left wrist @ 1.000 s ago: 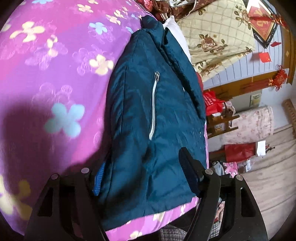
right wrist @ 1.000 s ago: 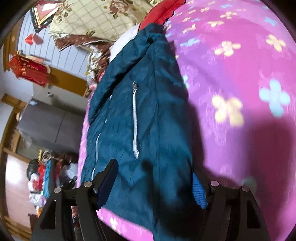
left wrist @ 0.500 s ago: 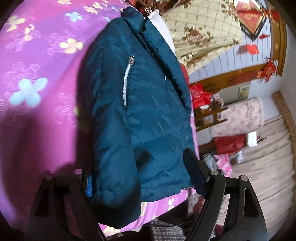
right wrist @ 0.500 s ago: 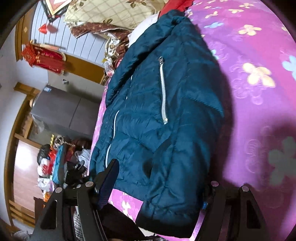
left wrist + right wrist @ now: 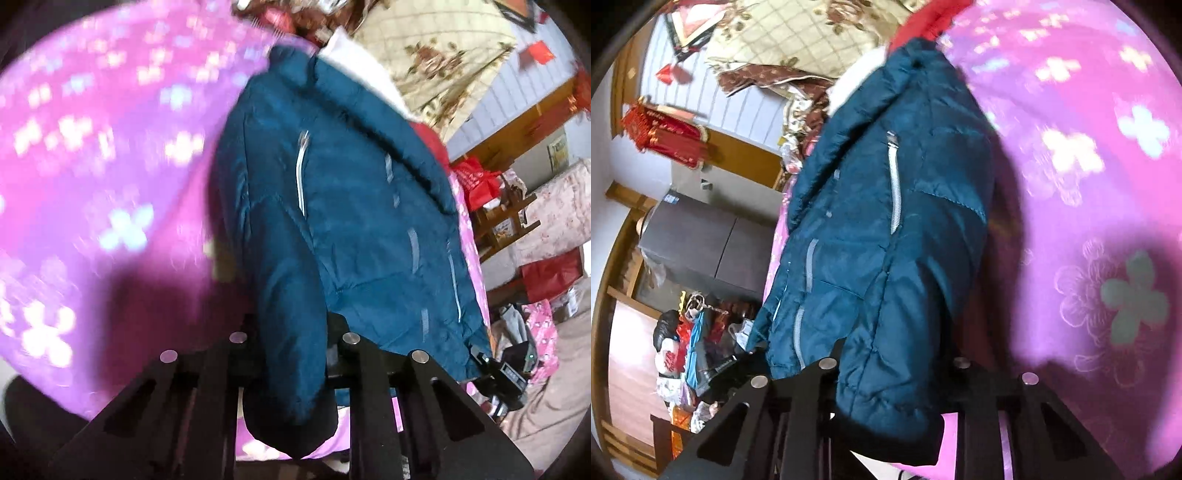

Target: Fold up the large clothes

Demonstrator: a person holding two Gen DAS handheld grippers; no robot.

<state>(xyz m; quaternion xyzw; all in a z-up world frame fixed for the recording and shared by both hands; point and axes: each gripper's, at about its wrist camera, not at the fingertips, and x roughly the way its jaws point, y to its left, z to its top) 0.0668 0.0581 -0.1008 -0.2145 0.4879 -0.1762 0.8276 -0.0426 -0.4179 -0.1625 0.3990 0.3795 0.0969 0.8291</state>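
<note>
Deep teal jacket [image 5: 354,206], and there's the pale grey zip [image 5: 301,173] running down it! Under it, a bright magenta-purple bedspread [image 5: 92,155] dotted with white, yellow and light-blue flowers. Cream checked quilt [image 5: 798,37] with brown roses behind; black gripper frames.

We see both wrist views close up, tilted down along their fingers. Both share the teal jacket [image 5: 351,221] [image 5: 886,229], stretching toward 12 o'clock.

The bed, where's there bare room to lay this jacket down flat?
The pink floral bedspread is bare beside the blue jacket, on the side away from the bed's edge. Toward the head it is crowded: a checked quilt and red cloth pile up there. Both grippers clamp the jacket's hem.
</note>
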